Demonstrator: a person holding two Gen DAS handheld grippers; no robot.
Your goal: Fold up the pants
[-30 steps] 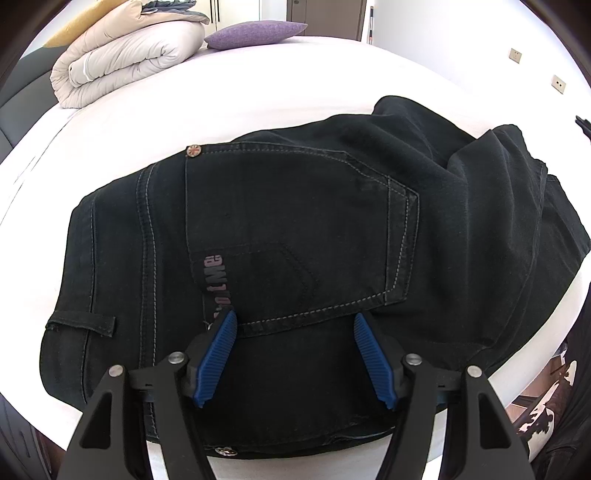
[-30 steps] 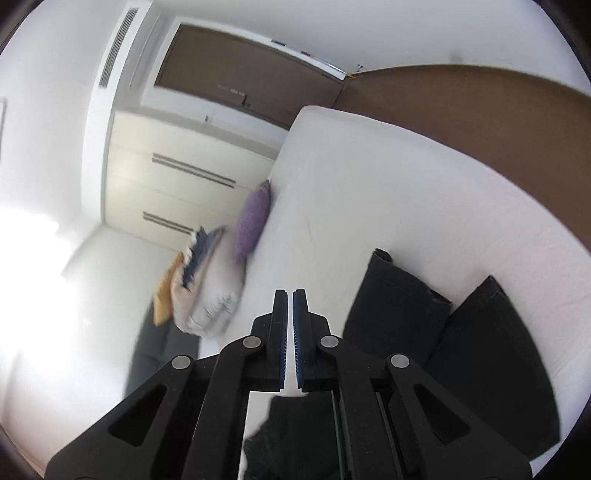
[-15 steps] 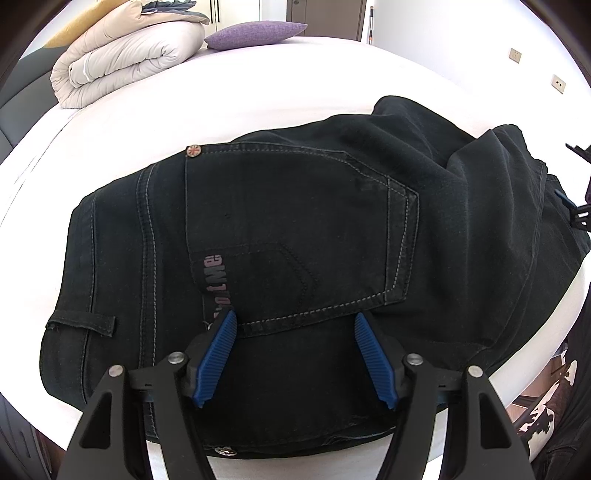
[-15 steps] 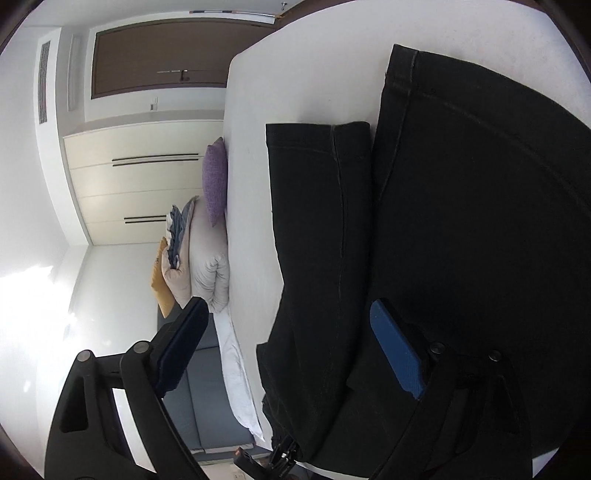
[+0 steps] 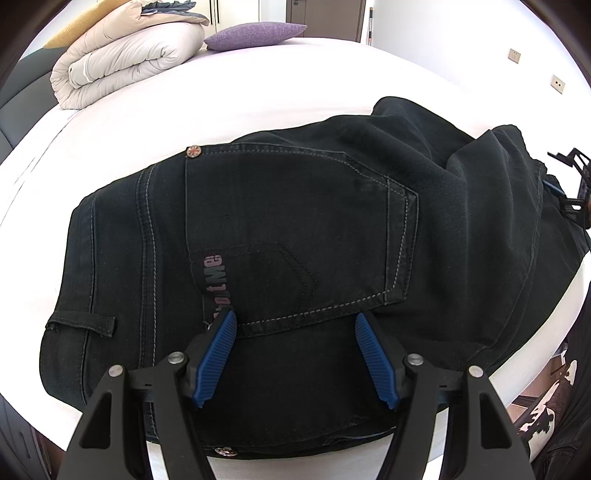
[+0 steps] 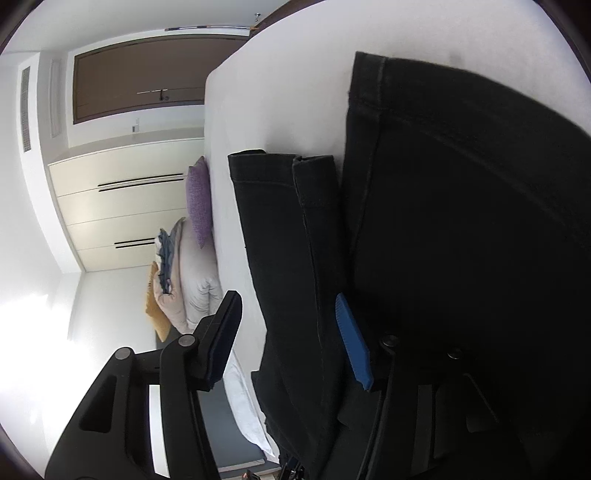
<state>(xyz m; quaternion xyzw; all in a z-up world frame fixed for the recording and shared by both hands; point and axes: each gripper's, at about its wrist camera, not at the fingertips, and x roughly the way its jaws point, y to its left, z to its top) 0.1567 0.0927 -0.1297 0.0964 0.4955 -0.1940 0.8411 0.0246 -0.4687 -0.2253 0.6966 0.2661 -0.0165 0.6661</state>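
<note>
Left wrist view: white bed [image 5: 258, 96] fills the frame, your black pants [image 5: 295, 229] lie folded on it near the front edge, back pocket [image 5: 295, 229] facing up. Rolled duvet [image 5: 122, 62] and purple pillow [image 5: 255, 35] sit well apart at the far end. Your left gripper [image 5: 293, 332] hovers over the waist area, fingers spread wide, holding nothing. Your right gripper [image 6: 286, 332] is also spread, empty, at the leg end.
</note>
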